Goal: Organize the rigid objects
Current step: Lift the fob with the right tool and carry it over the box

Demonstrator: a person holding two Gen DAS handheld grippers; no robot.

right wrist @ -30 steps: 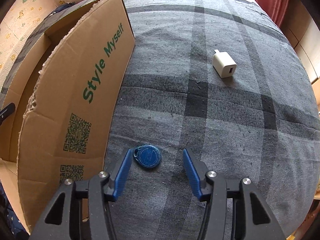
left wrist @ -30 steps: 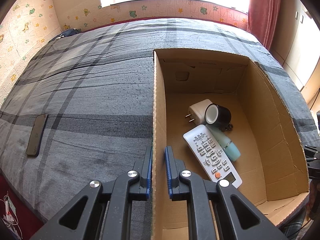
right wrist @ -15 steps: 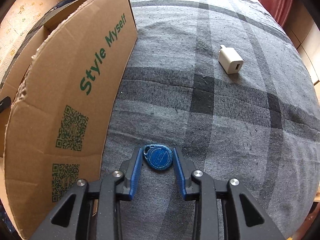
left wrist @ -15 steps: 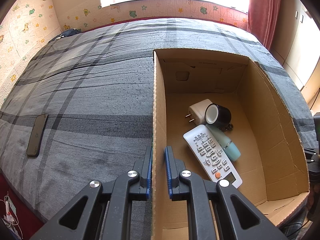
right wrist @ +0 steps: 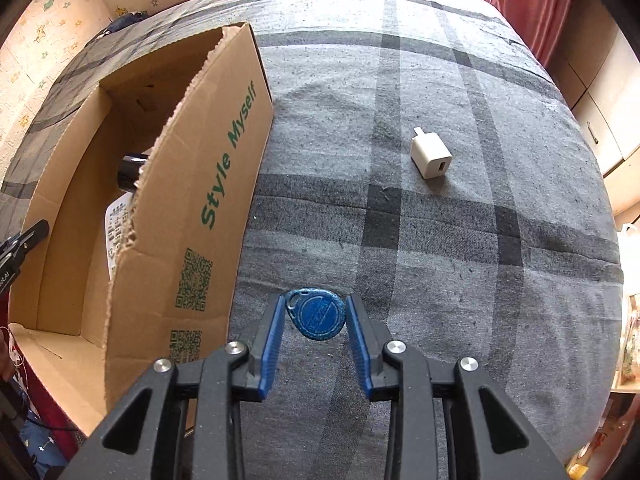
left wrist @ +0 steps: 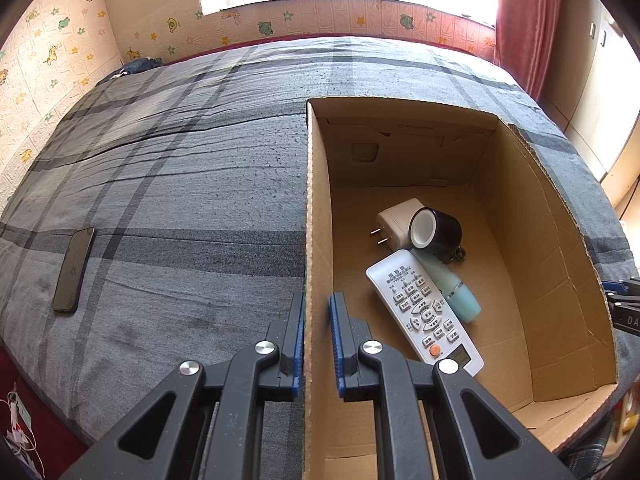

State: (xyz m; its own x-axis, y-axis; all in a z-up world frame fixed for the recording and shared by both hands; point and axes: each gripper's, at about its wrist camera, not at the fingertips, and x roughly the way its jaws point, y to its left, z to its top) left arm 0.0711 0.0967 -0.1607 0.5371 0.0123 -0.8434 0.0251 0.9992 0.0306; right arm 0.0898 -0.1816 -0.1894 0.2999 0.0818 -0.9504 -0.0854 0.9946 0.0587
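My right gripper is shut on a blue key fob and holds it above the grey plaid bed, just right of the cardboard box. A white USB charger lies on the bed farther ahead. My left gripper is shut on the box's left wall. Inside the box lie a white remote, a white plug adapter, a black jar and a teal bottle.
A dark phone lies on the bed at the left, near its edge. The box's right wall has a torn top edge. Red curtains and a window wall stand beyond the bed.
The right gripper's jaws closed onto the blue key fob and then rose with it, bringing the box's inside into view. The left gripper stayed clamped on the box wall.
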